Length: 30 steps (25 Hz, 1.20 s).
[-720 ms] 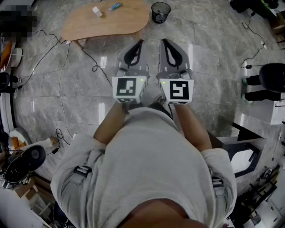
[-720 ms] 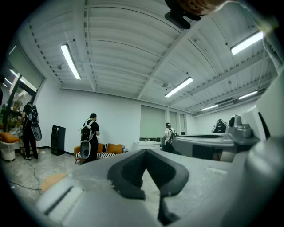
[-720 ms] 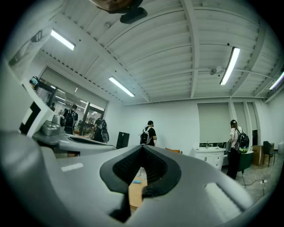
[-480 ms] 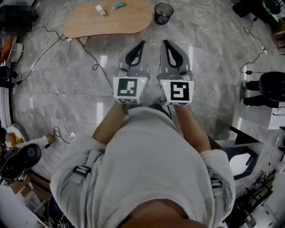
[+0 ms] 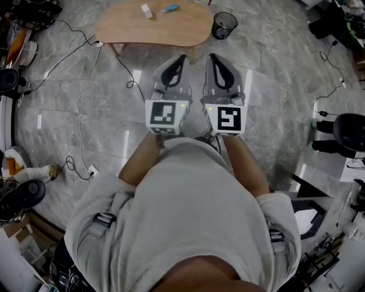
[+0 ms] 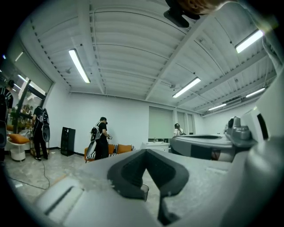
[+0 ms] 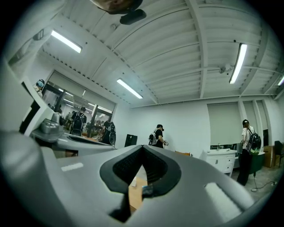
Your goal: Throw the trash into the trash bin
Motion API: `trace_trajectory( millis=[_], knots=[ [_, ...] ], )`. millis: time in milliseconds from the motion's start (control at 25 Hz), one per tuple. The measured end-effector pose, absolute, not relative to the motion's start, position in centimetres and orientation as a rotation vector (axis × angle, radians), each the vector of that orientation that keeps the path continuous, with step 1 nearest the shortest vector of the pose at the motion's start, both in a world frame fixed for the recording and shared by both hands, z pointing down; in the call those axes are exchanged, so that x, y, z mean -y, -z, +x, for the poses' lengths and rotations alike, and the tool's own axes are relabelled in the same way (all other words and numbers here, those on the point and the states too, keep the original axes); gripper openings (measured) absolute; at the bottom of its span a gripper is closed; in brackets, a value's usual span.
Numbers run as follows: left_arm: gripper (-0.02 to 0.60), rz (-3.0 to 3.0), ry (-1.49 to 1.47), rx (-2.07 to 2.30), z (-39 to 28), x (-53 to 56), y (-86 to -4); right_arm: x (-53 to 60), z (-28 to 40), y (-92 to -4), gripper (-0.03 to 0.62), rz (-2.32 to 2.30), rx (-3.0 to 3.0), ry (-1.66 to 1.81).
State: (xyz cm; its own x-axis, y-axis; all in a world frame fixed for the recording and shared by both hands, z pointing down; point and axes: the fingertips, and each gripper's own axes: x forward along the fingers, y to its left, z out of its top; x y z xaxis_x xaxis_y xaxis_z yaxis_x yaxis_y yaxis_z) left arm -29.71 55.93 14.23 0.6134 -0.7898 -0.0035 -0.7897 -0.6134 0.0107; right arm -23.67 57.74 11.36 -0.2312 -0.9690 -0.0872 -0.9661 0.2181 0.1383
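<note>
A light wooden table (image 5: 149,27) stands at the top of the head view. On it lie a white scrap of trash (image 5: 147,10) and a blue scrap (image 5: 170,8). The black mesh trash bin (image 5: 223,24) stands on the floor just right of the table. My left gripper (image 5: 181,56) and right gripper (image 5: 210,55) are held side by side before my chest, pointing level toward the table and well short of it. Both are shut and empty. In the right gripper view the right gripper (image 7: 142,146) frames the table top (image 7: 133,195). The left gripper (image 6: 145,150) shows its jaws closed.
Black cables (image 5: 81,108) trail over the grey stone floor at the left. Equipment clutter (image 5: 23,194) lines the left edge, and a black chair (image 5: 350,130) and white furniture sit at the right. People (image 6: 101,138) stand far off in the room, near a white cabinet (image 7: 222,160).
The table and bin have slid down and to the right in the head view, so they lie closer to me. Both grippers stay shut and side by side.
</note>
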Motion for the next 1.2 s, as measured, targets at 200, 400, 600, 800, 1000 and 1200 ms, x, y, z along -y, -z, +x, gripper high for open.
trace_trajectory(
  millis=[200, 400, 600, 800, 1000, 1200],
  knots=[
    [0.019, 2.783, 0.004, 1.422, -35.1, -54.2, -14.9, -56.0, -28.1, -12.1, 0.008, 1.898, 2.472, 0.229],
    [0.018, 2.643, 0.012, 1.515, -41.4, -52.0, -17.6, -54.8, -30.8, -14.1, 0.008, 1.856, 2.432, 0.204],
    [0.019, 2.59, -0.002, 1.548, -43.6, -50.9, -19.0, -54.2, -32.7, -15.2, 0.008, 1.777, 2.449, 0.179],
    [0.02, 2.554, -0.001, 1.573, -44.8, -48.0, -19.7, -51.5, -32.4, -15.9, 0.008, 1.778, 2.452, 0.195],
    [0.018, 2.556, -0.033, 1.607, -44.5, -43.0, -20.0, -45.8, -31.0, -15.8, 0.008, 1.805, 2.483, 0.203],
    [0.019, 2.578, -0.093, 1.582, -41.7, -36.8, -20.3, -38.9, -29.5, -15.6, 0.008, 1.8, 2.534, 0.194]
  ],
)
